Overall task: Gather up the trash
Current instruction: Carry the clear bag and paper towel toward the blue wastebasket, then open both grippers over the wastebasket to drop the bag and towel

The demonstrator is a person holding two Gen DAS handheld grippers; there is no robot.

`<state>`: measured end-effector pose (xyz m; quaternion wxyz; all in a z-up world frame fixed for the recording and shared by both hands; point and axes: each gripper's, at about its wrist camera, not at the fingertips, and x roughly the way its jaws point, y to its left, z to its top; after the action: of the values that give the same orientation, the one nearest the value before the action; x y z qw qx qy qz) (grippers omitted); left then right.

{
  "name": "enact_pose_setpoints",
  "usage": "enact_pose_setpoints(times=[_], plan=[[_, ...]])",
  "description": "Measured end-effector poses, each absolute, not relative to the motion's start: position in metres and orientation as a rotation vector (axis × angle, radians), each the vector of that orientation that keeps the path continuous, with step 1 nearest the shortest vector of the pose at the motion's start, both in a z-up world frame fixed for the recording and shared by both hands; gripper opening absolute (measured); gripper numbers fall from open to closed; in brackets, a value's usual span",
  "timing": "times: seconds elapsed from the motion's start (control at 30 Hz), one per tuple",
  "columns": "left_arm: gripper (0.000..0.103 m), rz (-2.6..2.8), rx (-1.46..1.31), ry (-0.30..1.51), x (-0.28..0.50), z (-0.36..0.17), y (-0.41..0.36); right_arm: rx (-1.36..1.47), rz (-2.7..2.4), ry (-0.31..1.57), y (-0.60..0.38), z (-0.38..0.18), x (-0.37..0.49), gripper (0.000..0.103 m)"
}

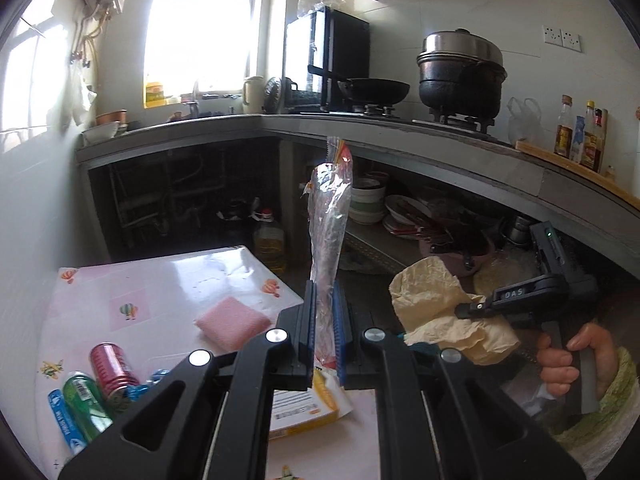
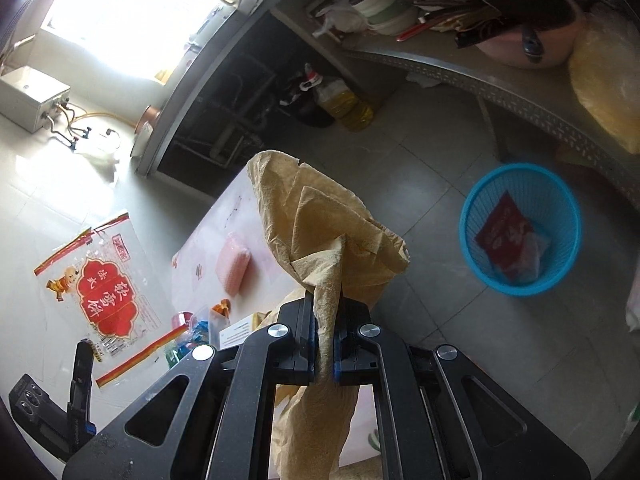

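left gripper [image 1: 324, 320] clamps a crinkly clear plastic wrapper [image 1: 330, 216], standing upright | right gripper [image 2: 325, 334] pinches crumpled tan paper [image 2: 320, 232]; blue mesh basket [image 2: 472, 240] on floor, far right

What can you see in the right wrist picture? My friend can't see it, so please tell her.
The right gripper is shut on a crumpled tan paper held over a kitchen floor. Off to the right on the floor stands a blue basket with a red wrapper inside. To the left, the left gripper holds a clear snack bag with red print.
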<state>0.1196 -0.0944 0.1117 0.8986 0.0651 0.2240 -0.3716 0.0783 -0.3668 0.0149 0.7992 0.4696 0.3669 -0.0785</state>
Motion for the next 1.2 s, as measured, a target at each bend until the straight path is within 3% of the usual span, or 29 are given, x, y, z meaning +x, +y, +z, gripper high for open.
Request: enact_pose_setpoints(times=[0.33,0.7,1.0,1.1,1.17,1.2], plan=[[0.007,-1.024,0.097,0.693,0.142,0.072,-0.222,1.091,-0.413,0.783,-0.437,-0.024,0.022,0.005],[0.008,-1.073,0.167,1.053,0.18,-0.029,-0.352,1.19,-0.594,0.912,-0.482,-0.118,0.009,0.005],[0.009,-1.046,0.291,1.227,0.196,-0.109,-0.426,1.264,-0.66,1.03,-0.511,-0.194,0.036,0.005],[0.012,-1.038,0.318,1.248,0.201,-0.128,-0.447,1.243,-0.673,1.045,-0.519,-0.21,0.05,0.012],[0.03,-1.021,0.366,1.263,0.201,-0.14,-0.458,1.237,-0.663,1.055,-0.525,-0.223,0.061,0.044],[0.041,-1.01,0.379,1.265,0.202,-0.144,-0.459,1.23,-0.667,1.059,-0.527,-0.227,0.063,0.049]])
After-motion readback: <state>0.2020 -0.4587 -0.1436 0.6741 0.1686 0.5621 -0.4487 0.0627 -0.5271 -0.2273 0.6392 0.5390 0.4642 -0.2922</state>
